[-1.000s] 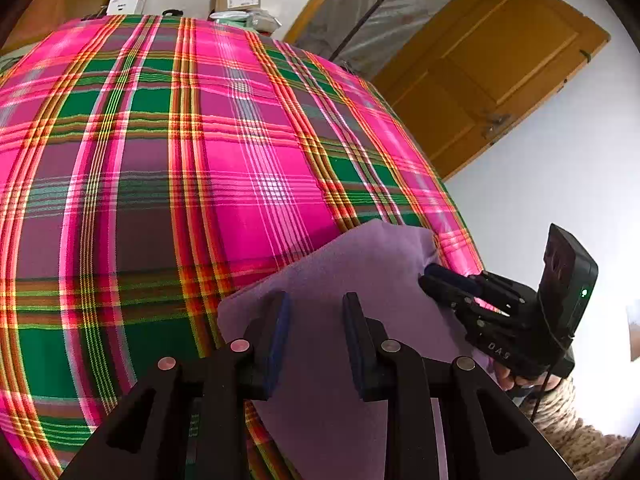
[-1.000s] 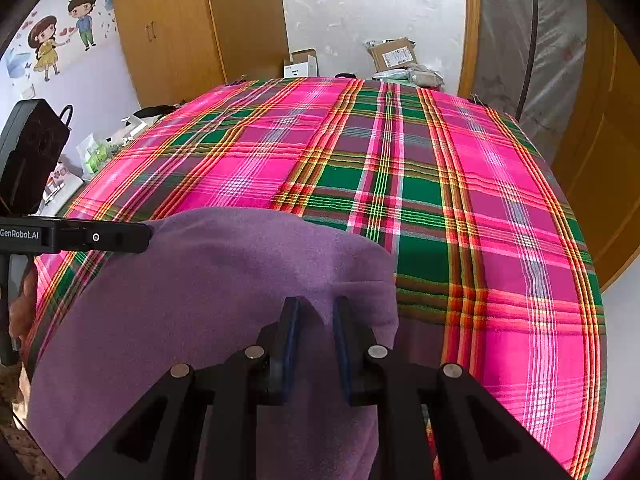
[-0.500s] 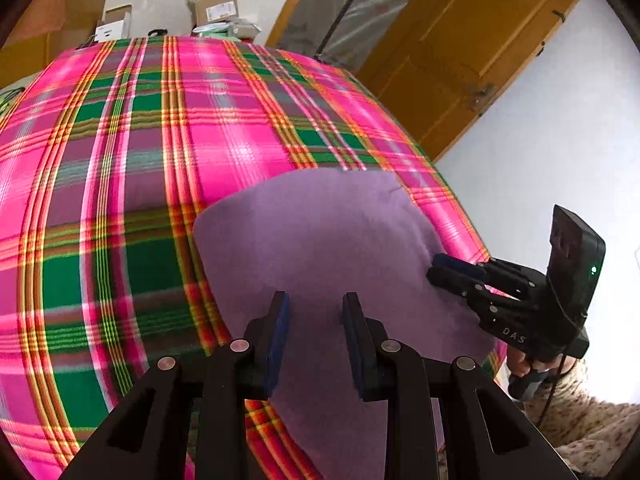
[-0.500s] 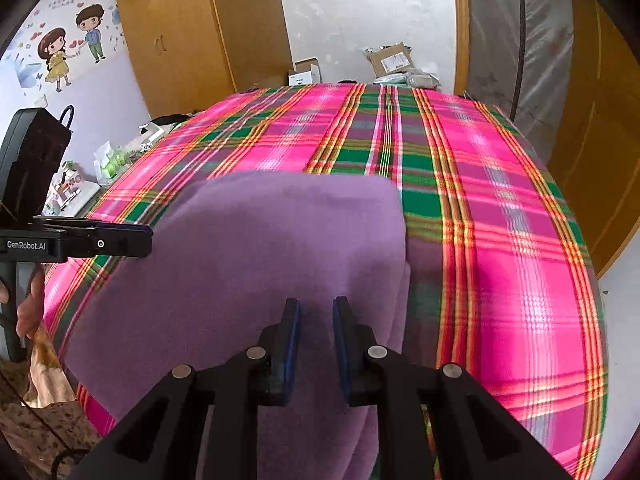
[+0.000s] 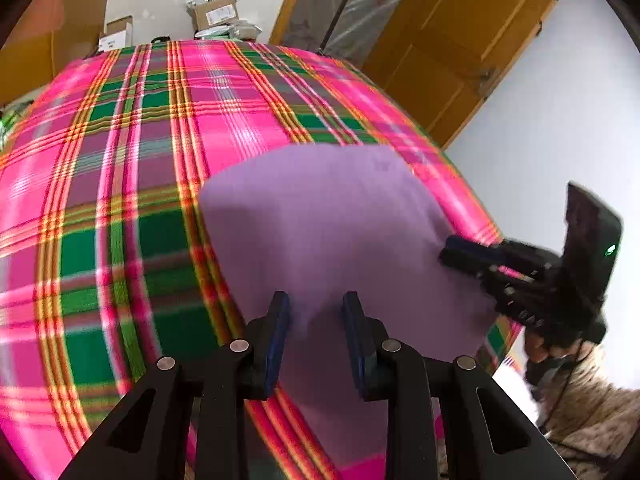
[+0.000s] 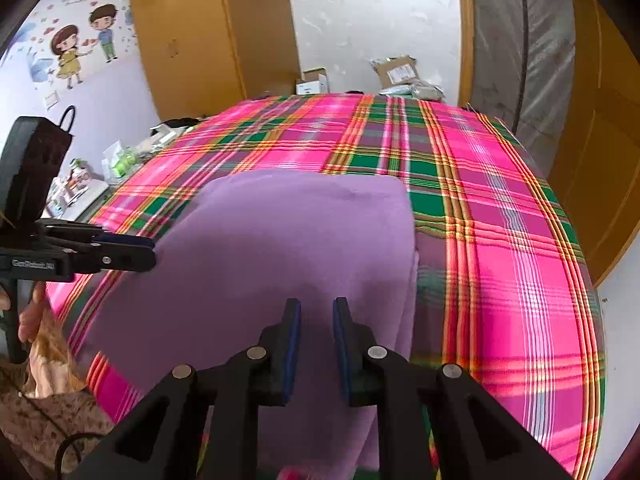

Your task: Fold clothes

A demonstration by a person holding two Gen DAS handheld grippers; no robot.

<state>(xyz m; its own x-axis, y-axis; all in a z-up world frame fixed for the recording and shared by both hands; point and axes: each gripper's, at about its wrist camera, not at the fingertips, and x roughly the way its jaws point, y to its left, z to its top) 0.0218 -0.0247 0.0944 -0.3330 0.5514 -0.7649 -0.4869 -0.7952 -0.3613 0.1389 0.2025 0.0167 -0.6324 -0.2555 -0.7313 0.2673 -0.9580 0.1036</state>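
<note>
Left tool (image 5: 316, 320) and right tool (image 6: 314, 326) gripping purple cloth (image 5: 320, 220), plaid bedspread (image 5: 120, 160)

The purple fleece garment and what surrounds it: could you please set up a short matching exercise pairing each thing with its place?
Things
1. purple fleece garment
2. pink and green plaid bedcover
3. brown cardboard parcel
4. cartoon wall sticker of two children

Places
A. on the wall at the left of the right wrist view
B. beyond the far end of the bed
C. spread over the whole bed
D. lying at the near edge of the bed, between both grippers

Pairs: 1-D, 2-C, 3-B, 4-A
</note>
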